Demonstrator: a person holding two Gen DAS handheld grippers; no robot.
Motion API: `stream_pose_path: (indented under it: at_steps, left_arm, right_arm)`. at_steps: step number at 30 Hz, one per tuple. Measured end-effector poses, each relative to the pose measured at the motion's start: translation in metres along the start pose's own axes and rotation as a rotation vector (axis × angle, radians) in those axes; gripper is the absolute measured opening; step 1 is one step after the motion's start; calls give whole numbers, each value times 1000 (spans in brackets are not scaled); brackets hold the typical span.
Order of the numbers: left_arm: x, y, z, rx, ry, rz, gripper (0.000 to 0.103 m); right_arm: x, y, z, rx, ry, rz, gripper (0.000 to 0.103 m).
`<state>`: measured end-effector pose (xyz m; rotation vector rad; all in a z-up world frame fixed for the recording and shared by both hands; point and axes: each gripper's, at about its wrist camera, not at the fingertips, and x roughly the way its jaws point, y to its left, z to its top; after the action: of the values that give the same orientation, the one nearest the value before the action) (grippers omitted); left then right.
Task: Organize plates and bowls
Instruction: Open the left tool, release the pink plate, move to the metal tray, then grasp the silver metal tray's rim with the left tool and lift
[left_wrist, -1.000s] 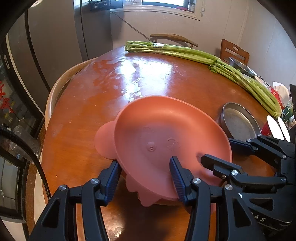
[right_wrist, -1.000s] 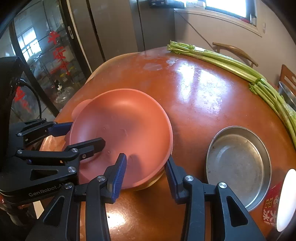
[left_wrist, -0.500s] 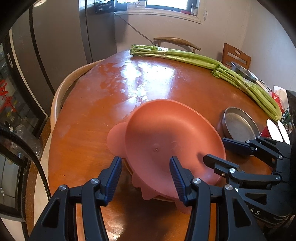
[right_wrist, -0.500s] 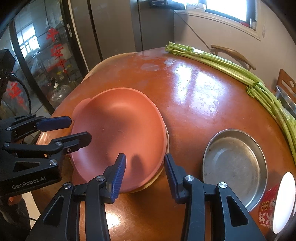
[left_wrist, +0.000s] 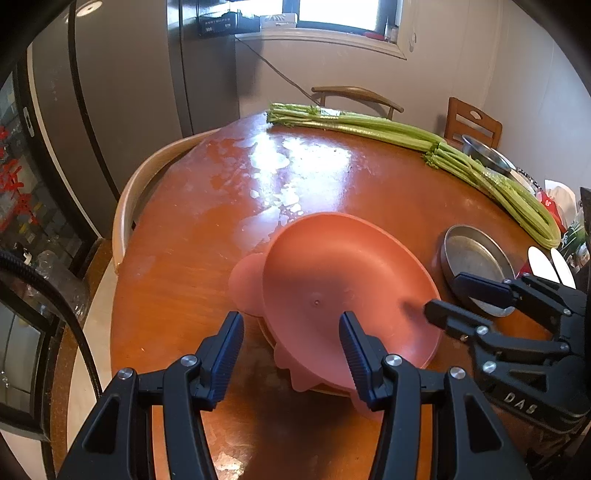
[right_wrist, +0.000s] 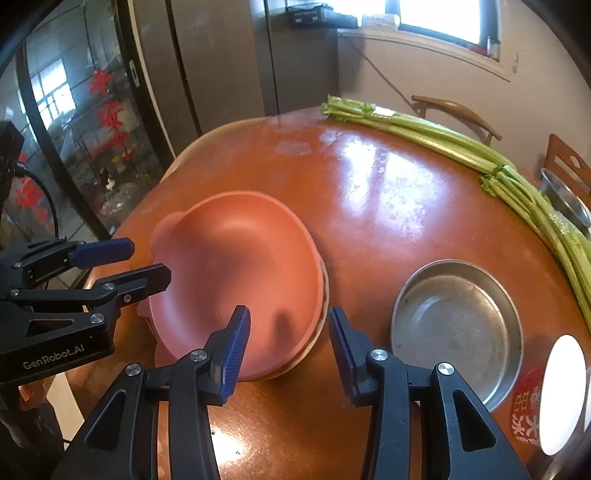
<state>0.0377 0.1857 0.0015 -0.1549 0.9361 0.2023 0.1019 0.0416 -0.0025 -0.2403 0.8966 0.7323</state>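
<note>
Two grippers hover parted and empty over the pink plate (left_wrist: 343, 295) on the table (left_wrist: 177, 266): left gripper (left_wrist: 291, 350), right gripper (right_wrist: 288, 339). Only the right view shows a tan dish's (right_wrist: 314, 347) rim beneath. Both have pulled back from the plate since earlier.

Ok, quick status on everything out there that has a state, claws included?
Left claw: open, holding nothing.
Right claw: open, holding nothing.
Pink plate: upright, empty, resting on another dish whose rim shows beneath it.
Metal pan: upright, empty, apart from the pink plate.
Celery: lying flat along the far edge of the table.
</note>
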Motion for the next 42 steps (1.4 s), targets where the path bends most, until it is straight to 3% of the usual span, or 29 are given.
stream_pose_path:
  at_steps: [12, 22, 34, 42]
  left_arm:
    - [-26, -19, 7, 45, -58, -22, 54]
    - [-39, -76, 29, 162, -103, -86, 54]
    - [-25, -151, 47, 326, -80, -127, 57]
    - [16, -170, 58, 353, 14, -137, 58]
  right_arm:
    - [-56, -32, -11, 135, -109, -10, 50]
    - [-110, -71, -31, 245, -206, -76, 51]
    - [-124, -106, -65, 368, -198, -91, 51]
    - [-105, -107, -82, 400, -145, -79, 51]
